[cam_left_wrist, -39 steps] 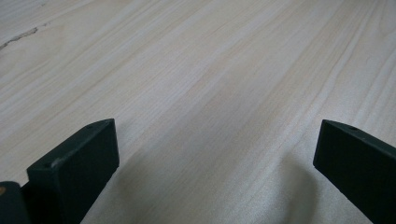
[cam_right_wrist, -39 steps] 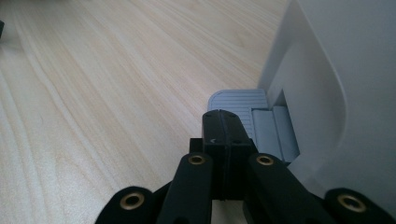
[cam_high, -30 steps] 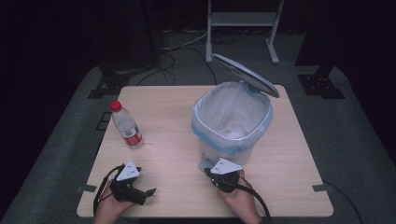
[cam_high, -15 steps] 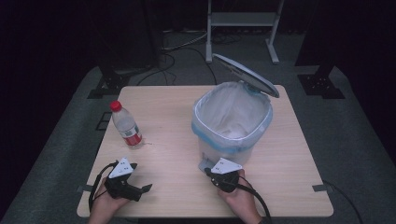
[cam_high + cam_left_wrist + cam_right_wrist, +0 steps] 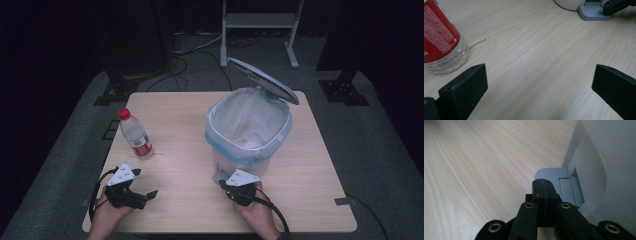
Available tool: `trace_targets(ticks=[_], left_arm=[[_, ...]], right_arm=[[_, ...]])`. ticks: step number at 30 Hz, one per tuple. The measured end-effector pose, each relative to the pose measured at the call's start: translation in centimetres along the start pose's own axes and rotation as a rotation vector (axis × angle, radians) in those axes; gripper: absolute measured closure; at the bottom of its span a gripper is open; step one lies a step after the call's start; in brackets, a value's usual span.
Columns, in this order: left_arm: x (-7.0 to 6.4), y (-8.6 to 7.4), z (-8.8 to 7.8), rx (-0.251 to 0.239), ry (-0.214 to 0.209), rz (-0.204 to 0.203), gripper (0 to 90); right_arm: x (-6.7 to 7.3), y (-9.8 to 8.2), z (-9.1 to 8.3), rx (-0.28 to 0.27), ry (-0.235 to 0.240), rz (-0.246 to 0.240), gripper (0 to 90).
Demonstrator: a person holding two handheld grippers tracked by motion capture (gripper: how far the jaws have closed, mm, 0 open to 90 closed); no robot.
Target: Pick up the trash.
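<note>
Work in hand: the right gripper (image 5: pixel 543 185), jaws pressed flat together with nothing between them, bears down on the grey ribbed foot pedal (image 5: pixel 554 175) of the white pedal bin (image 5: pixel 248 131), holding its grey-blue lid (image 5: pixel 263 80) up.
Left gripper (image 5: pixel 131 192): jaws spread wide and empty over bare wood, the bottle just ahead and to one side.
Bottle: a clear plastic water bottle with red cap and red label (image 5: pixel 135 134) stands upright on the pale wooden table (image 5: pixel 175 120), left of the bin and apart from it.
Bin: lined with a clear bag edged in blue, open mouth facing up.
Risk, pedal: the closed tips sit near the pedal's edge; I judge that a small slide sideways lets the lid drop shut.
Risk, bottle: one jaw meeting the light bottle first could tip or roll it.
Risk, drop: the tall rim could catch a bottle carried low.
Surroundings: dark floor, cables, a metal stand beyond the table.
In the way: nothing between bottle and bin.
</note>
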State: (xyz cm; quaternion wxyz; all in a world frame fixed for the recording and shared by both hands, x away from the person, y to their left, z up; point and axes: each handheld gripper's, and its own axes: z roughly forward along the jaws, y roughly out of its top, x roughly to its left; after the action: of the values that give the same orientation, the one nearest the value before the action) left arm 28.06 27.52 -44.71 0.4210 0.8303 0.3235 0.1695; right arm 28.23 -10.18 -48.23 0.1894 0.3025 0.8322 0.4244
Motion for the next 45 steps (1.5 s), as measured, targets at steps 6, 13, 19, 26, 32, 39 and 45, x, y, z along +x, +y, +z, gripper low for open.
trace_targets(ticks=[6, 13, 19, 26, 32, 39, 45], left_arm=[[0.5, 0.3, -0.4, -0.01, 0.004, -0.007, 0.0], [1.4, 0.7, -1.2, -0.027, 0.008, -0.017, 0.0], [2.1, 1.1, -1.8, -0.04, 0.011, -0.018, 0.0], [2.9, 1.8, -2.3, -0.043, 0.019, -0.013, 0.0], [3.6, 2.5, -2.8, -0.059, 0.035, -0.013, 0.0], [4.4, 3.0, -3.2, -0.078, 0.048, -0.016, 0.0], [5.3, 3.3, -3.4, -0.072, 0.065, -0.011, 0.0]], right_arm=[[0.0, 0.0, 0.0, 0.0, 0.002, 0.002, 89.4], [0.0, 0.0, 0.0, 0.0, 0.002, 0.003, 89.5], [0.0, 0.0, 0.0, 0.0, 0.002, 0.003, 89.4], [0.0, 0.0, 0.0, 0.0, 0.002, 0.004, 89.4], [-0.1, 0.0, 0.0, 0.0, 0.003, 0.004, 89.4], [-0.1, 0.0, 0.0, 0.0, 0.005, 0.006, 89.4], [-0.1, 0.0, 0.0, 0.0, 0.005, 0.008, 89.4]])
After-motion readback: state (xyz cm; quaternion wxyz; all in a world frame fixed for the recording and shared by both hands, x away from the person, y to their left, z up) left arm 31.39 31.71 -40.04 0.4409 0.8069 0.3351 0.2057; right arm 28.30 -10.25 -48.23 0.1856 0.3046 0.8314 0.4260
